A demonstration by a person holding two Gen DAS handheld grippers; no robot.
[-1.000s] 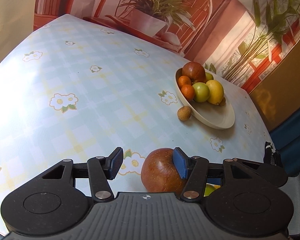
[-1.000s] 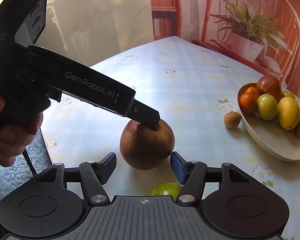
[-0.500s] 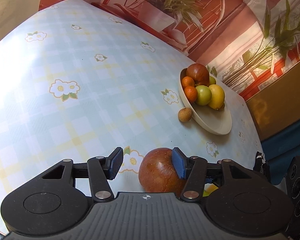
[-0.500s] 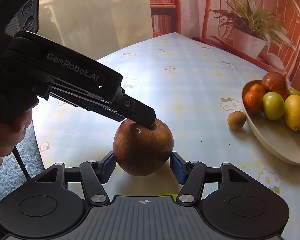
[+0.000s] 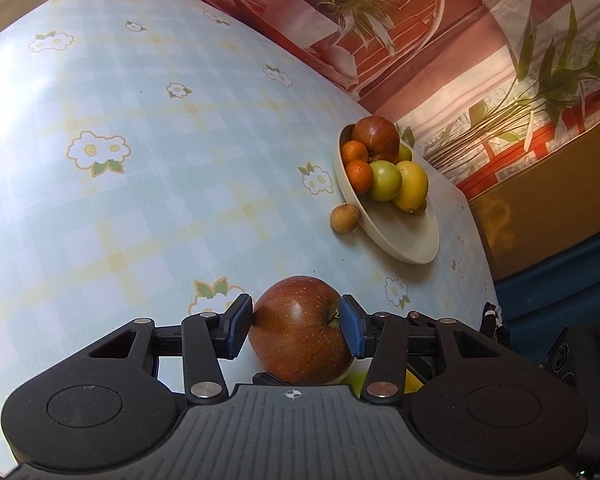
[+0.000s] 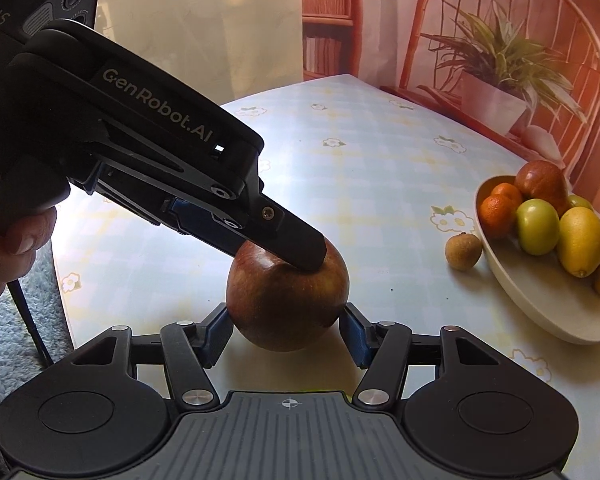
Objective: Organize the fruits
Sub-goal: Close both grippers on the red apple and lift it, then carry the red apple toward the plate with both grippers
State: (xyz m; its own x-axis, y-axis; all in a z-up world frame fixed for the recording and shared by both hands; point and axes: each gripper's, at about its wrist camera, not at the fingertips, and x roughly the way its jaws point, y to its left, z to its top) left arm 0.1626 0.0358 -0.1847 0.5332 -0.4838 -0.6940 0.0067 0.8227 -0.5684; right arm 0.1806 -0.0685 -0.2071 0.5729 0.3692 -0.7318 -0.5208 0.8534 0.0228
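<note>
A red-brown apple (image 5: 300, 328) (image 6: 284, 304) sits low over the flowered tablecloth. My left gripper (image 5: 294, 322) has it between its blue pads; the jaws are closing and both pads touch its skin. From the right wrist, one left finger (image 6: 296, 244) lies across the apple's top. My right gripper (image 6: 286, 328) flanks the same apple lower down, a pad against each side. The cream bowl (image 5: 404, 240) (image 6: 548, 312) holds another apple, two oranges, green fruits and a lemon. A small brown fruit (image 5: 345, 218) (image 6: 463, 251) lies beside it.
A green fruit (image 5: 358, 380) shows under the apple, mostly hidden. A hand (image 6: 16, 248) grips the left tool's handle. The table's near edge runs close below, with a grey rug (image 6: 4, 340) beyond it. A chair and plant backdrop stands behind the table.
The left gripper's far pad closed in until both pads met the apple, and its view rolled. In the right view, the apple came from ahead of the pads to between them.
</note>
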